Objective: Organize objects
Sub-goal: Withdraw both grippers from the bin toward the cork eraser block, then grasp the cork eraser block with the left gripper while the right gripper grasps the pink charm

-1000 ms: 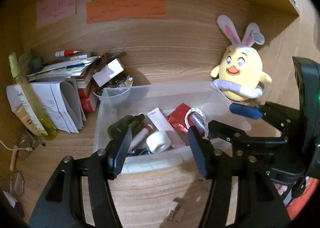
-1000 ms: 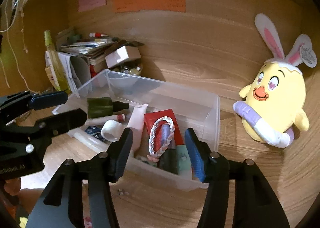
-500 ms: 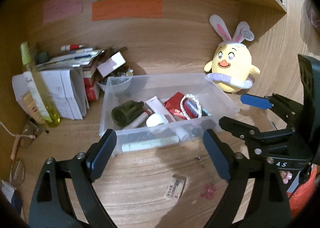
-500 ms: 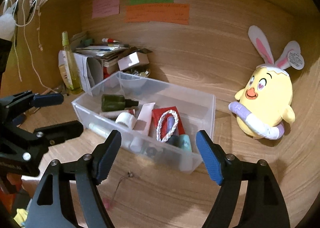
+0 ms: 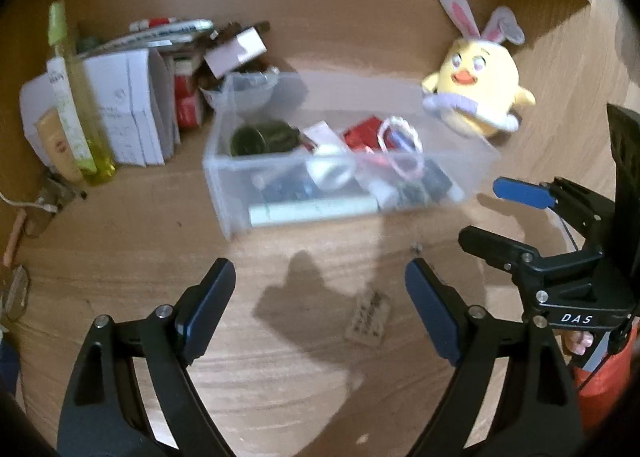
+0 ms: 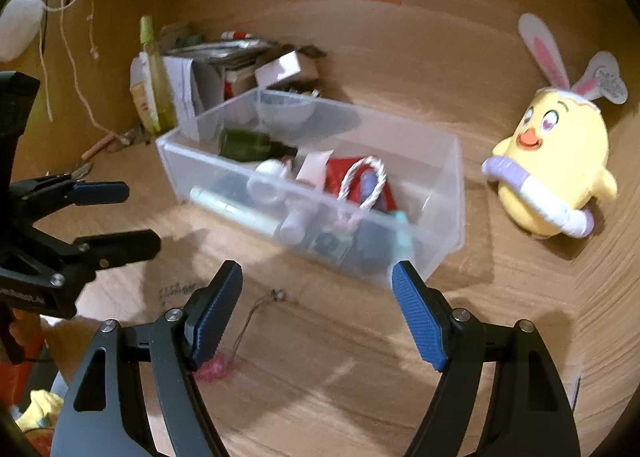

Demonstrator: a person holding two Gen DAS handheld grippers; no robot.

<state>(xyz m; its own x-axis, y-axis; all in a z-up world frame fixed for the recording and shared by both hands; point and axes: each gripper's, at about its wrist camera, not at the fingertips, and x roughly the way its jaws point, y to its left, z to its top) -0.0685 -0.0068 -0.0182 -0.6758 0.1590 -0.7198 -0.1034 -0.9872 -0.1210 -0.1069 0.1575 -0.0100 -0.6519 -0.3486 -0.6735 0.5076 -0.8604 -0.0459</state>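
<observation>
From the left wrist view, our left gripper (image 5: 320, 305) has its fingers (image 5: 208, 309) wide apart and they hold nothing; only bare table (image 5: 280, 397) and a small paper tag (image 5: 370, 319) lie between them. The clear plastic box (image 5: 240, 193) sits well apart, up past the fingertips, and it is full of small things: a dark green bottle (image 5: 260, 137), a white tape roll (image 5: 330, 173), a red packet (image 5: 362, 135) and a rope ring (image 5: 400, 149). We think the box is packed now and we are between steps. The next move calls for picking something loose, maybe the tag, and closing gently on it. From the right wrist view, our right gripper (image 6: 318, 313) is open too, with empty fingers (image 6: 418, 321). The box's near corner is just past the right fingertip, not touching it. A thin string (image 6: 256, 313) and a pink bit (image 6: 214, 369) lie on the table by the left finger. The yellow chick toy (image 6: 556, 161) sits off to the right, near the box but not in it.
</observation>
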